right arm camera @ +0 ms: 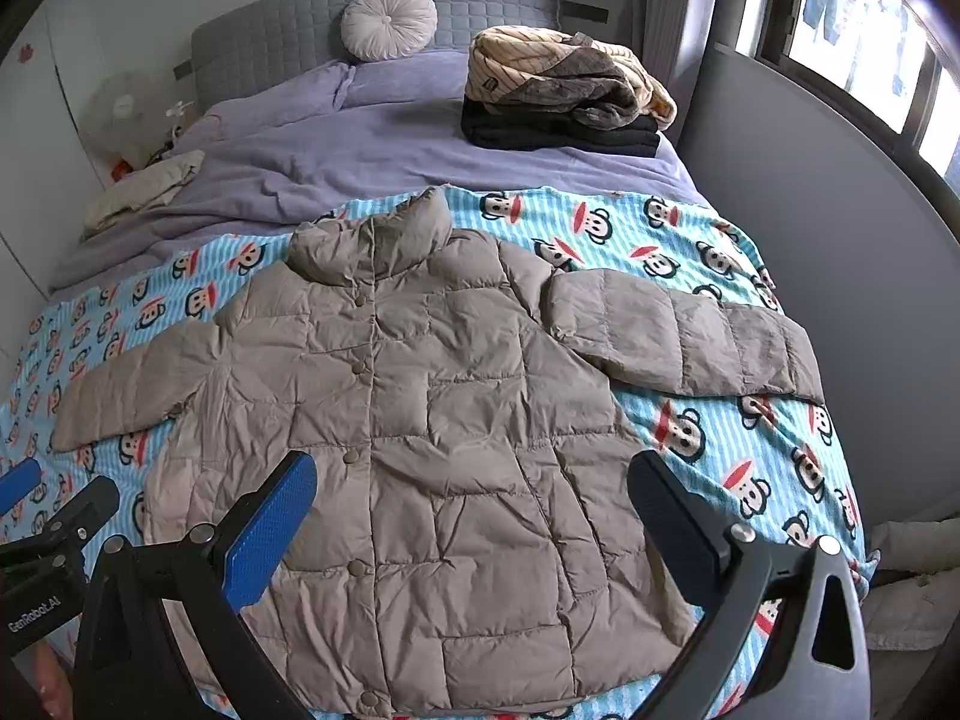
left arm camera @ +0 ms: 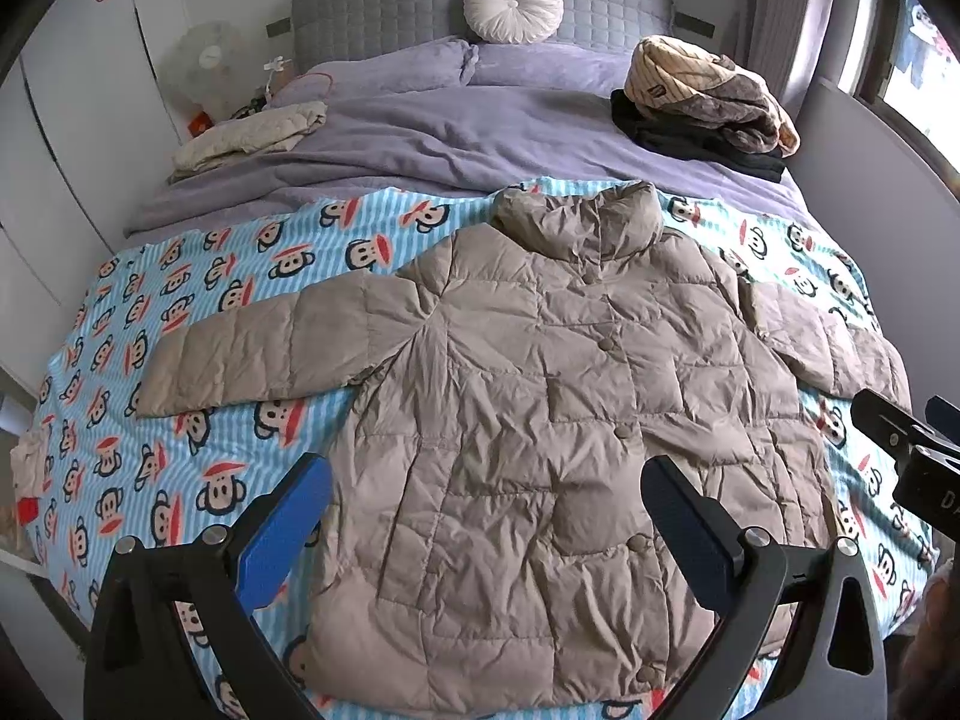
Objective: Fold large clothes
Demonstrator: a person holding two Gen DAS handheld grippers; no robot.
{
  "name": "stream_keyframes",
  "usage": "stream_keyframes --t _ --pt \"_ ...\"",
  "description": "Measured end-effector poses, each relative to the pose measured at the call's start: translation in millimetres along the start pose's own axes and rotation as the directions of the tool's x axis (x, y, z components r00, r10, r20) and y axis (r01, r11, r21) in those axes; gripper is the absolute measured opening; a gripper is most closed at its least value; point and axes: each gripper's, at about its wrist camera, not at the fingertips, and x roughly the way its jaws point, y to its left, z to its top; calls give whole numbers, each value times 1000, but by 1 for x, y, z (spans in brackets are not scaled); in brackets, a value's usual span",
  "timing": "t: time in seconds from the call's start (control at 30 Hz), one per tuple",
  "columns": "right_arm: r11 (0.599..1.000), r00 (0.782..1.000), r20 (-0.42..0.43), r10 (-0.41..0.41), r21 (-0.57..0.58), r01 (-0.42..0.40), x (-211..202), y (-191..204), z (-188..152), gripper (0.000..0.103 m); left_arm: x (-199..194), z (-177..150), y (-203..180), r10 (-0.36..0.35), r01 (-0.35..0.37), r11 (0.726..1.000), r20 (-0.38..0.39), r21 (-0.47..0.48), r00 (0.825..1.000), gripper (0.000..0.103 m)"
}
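The left tool (left arm camera: 486,492) is hovering with its fingers spread wide over the lower half of the jacket (left arm camera: 522,438), gripping nothing, and the right tool (right arm camera: 471,489) is hanging the same way, spread and empty, above the jacket's hem on the other side. The jacket is lying flat and face up on the monkey-print sheet (left arm camera: 120,432) at the foot of the bed (left arm camera: 420,126), buttoned, collar pointing toward the headboard (left arm camera: 390,0), both sleeves stretching out sideways. A round cushion (left arm camera: 513,6) is leaning against the headboard above the purple pillows. A pile of clothes (left arm camera: 708,102) is sitting on the purple duvet near the window side, well apart from the jacket, and a cream garment (left arm camera: 252,132) is lying at the opposite edge of the bed beside a fan (left arm camera: 210,66)
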Motion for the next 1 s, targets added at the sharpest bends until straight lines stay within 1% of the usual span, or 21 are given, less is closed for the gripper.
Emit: stream_keyframes --t 0.13,1.0 --pt "1000 1000 -1 2 0 -2 0 1 -1 103 1 0 1 11 -11 1000 -3 7 1000 103" --pt "1000 1000 -6 3 -3 -3 4 5 -2 103 8 0 8 15 -15 1000 -16 -8 1000 103"
